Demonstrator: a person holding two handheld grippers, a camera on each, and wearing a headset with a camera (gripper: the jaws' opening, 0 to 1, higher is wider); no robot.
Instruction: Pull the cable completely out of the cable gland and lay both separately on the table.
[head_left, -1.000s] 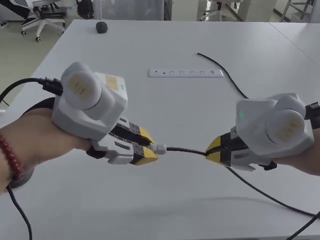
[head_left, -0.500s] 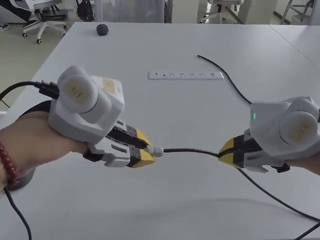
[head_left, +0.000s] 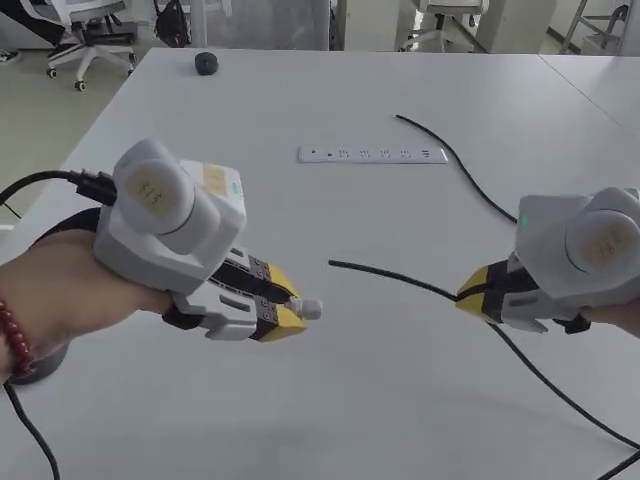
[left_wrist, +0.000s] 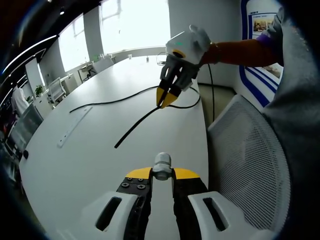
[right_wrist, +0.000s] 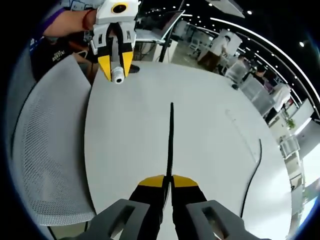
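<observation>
The small white cable gland (head_left: 307, 309) (left_wrist: 162, 165) (right_wrist: 118, 76) is held above the white table (head_left: 380, 70), with my left gripper (head_left: 292, 308) (left_wrist: 162, 173) shut on it. The black cable (head_left: 385, 274) (left_wrist: 134, 128) (right_wrist: 170, 137) is free of the gland, its loose end pointing toward it across a gap. My right gripper (head_left: 468, 297) (right_wrist: 167, 179) is shut on the cable, and the rest of the cable trails off to the lower right of the head view.
A white power strip (head_left: 372, 154) lies mid-table with a second black cable (head_left: 455, 160) running from its right end. A small dark round object (head_left: 206, 63) sits at the far edge. Office chairs (head_left: 85, 35) stand beyond the table.
The cable has come out of the gland. My right gripper moved right and slightly up with the cable, so a gap now separates its end from the gland in my left gripper.
</observation>
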